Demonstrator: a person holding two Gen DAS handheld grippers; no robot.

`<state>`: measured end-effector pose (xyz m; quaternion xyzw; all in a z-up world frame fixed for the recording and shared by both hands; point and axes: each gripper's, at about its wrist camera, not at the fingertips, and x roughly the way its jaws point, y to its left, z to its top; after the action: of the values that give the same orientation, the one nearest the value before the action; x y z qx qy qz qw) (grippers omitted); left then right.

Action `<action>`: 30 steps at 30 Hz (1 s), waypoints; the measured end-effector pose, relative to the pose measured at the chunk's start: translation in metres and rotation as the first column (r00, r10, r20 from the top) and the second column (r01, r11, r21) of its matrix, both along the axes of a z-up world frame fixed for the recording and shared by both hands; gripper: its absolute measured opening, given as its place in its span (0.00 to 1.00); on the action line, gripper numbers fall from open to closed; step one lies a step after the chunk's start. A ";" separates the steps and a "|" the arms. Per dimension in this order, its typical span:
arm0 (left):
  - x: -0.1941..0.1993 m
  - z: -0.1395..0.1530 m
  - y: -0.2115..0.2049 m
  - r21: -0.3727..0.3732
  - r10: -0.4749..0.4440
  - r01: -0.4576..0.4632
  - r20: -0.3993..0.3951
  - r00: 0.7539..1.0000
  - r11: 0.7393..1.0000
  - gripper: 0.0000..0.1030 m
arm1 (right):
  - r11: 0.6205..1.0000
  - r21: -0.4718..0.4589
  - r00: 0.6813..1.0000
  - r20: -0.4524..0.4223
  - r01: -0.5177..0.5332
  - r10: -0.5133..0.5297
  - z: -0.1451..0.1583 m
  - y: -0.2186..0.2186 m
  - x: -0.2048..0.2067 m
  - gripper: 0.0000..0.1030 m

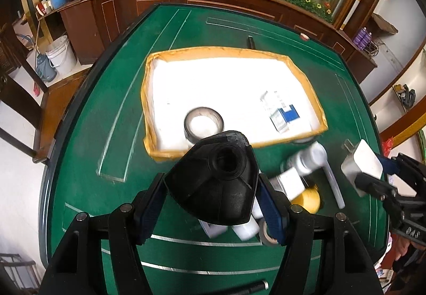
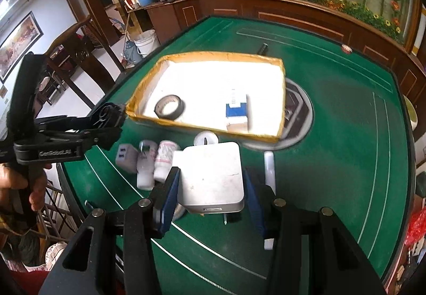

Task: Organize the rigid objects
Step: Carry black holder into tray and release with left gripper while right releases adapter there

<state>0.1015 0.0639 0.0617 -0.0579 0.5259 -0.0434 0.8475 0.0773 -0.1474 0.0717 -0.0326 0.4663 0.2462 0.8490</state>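
Observation:
In the left wrist view my left gripper [image 1: 210, 183] is shut on a black plastic cone-shaped part [image 1: 229, 151] with a round hole, held above the green table [image 1: 106, 135]. My right gripper [image 2: 211, 175] is shut on a white and silver charger block [image 2: 210, 156], its blue pads [image 2: 170, 188] pressing both sides. That block [image 1: 362, 164] also shows at the right of the left wrist view. Beyond both lies a white tray with a yellow taped rim [image 1: 149, 97] [image 2: 213, 56]. It holds a black tape roll [image 1: 203, 121] [image 2: 169, 107] and a blue and white box [image 1: 285, 113] [image 2: 237, 109].
Loose items lie on the table before the tray: white bottles [image 2: 165, 159], a grey USB charger [image 2: 125, 157], a white tube [image 2: 269, 164], a yellow thing [image 1: 308, 199]. A black marker [image 2: 262, 48] lies behind the tray. A person's hand [image 2: 16, 183] holds the left gripper. Wooden cabinets ring the table.

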 end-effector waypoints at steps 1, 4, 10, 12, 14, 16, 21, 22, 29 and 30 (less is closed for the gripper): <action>0.008 -0.001 0.003 -0.002 0.005 -0.005 -0.003 1.000 1.000 0.69 | 1.000 0.000 1.000 0.001 -0.007 0.008 0.000 0.004 0.003 0.45; 0.025 -0.006 0.012 -0.007 0.018 -0.018 -0.013 1.000 1.000 0.69 | 1.000 -0.009 1.000 0.009 -0.025 0.025 0.000 0.017 0.014 0.45; 0.060 -0.018 0.029 -0.021 0.041 -0.042 -0.034 0.999 0.999 0.69 | 0.999 -0.021 0.999 -0.004 -0.042 0.042 -0.006 0.046 0.043 0.45; 0.072 -0.022 0.032 -0.031 0.047 -0.049 -0.042 0.998 0.998 0.69 | 0.999 -0.025 0.999 -0.016 -0.041 0.041 -0.010 0.055 0.053 0.45; 0.084 -0.026 0.035 -0.043 0.052 -0.054 -0.049 0.997 0.998 0.69 | 0.999 -0.028 0.999 -0.030 -0.036 0.035 -0.015 0.063 0.063 0.45; 0.095 -0.029 0.036 -0.048 0.053 -0.055 -0.054 0.997 0.997 0.69 | 0.999 -0.034 0.999 -0.042 -0.031 0.029 -0.018 0.072 0.073 0.45; 0.119 -0.038 0.039 -0.059 0.053 -0.057 -0.066 0.996 0.997 0.69 | 0.999 -0.051 0.998 -0.065 -0.012 0.008 -0.028 0.088 0.095 0.45; 0.124 -0.040 0.039 -0.060 0.053 -0.058 -0.070 0.996 0.997 0.69 | 0.999 -0.052 0.998 -0.069 -0.007 0.003 -0.029 0.090 0.098 0.45; 0.145 -0.056 0.043 -0.066 0.058 -0.065 -0.102 0.993 0.996 0.69 | 0.997 -0.079 0.996 -0.087 0.013 -0.020 -0.040 0.102 0.115 0.45; 0.148 -0.058 0.044 -0.065 0.060 -0.067 -0.103 0.993 0.996 0.69 | 0.996 -0.085 0.996 -0.092 0.016 -0.023 -0.043 0.103 0.117 0.45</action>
<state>0.2496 0.1083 0.0041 -0.1056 0.5643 -0.0316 0.8182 0.1947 -0.0445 0.0292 -0.0521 0.5153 0.2194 0.8268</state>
